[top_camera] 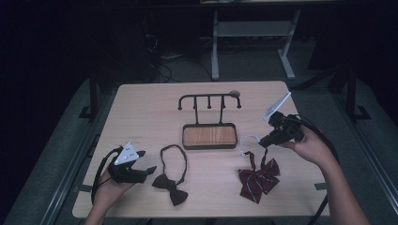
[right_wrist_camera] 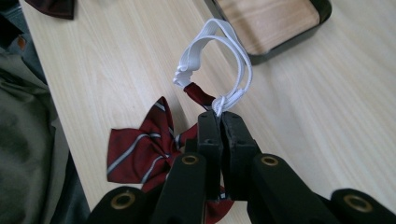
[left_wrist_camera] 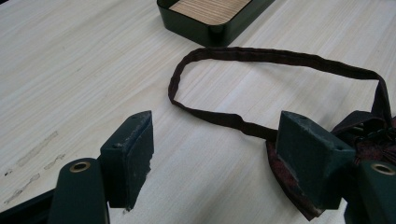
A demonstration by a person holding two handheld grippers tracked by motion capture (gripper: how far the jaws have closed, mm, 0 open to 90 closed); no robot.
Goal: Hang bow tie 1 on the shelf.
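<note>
While right gripper [right_wrist_camera: 219,122] pinches striped bow tie [top_camera: 259,180] strap | left gripper [left_wrist_camera: 215,154] agape | bow ties: two | rack [top_camera: 209,135]: one

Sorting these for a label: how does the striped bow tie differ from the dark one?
The striped bow tie is red with pale stripes; the dark bow tie is plain dark maroon. The striped one has a white elastic loop, pinched and lifted by the right gripper; the dark one's fabric band lies flat, untouched between the open left gripper jaws. Both rest on the table.
</note>
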